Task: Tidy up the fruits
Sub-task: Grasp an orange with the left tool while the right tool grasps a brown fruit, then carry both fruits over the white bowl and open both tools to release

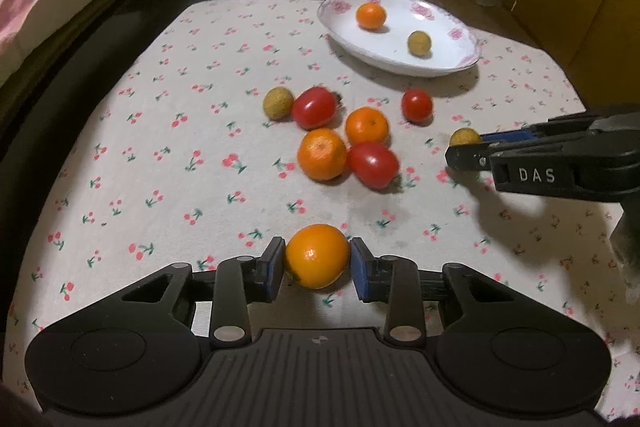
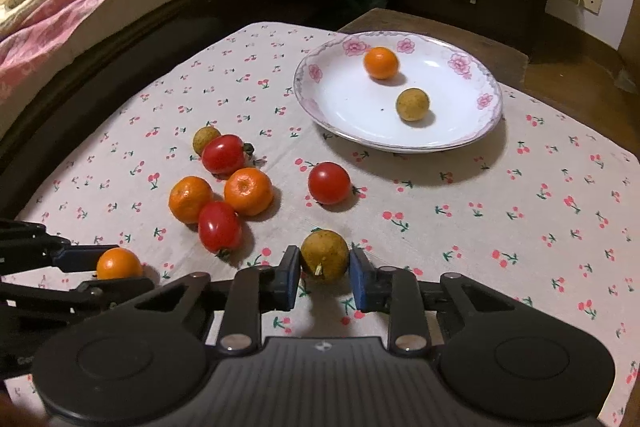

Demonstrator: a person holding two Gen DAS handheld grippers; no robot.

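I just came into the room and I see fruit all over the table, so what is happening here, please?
A person is sorting fruit with a hand-held gripper in each hand. The left gripper is closed on a small orange, and the right gripper is closed on a brownish round fruit; both fruits look still down at the cloth. The plate already holds one orange and one brownish fruit. Two oranges, three tomatoes and one more brownish fruit still lie on the tablecloth.

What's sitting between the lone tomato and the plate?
Nothing: only bare cherry-print cloth separates the lone tomato from the plate, clearest in the right wrist view.
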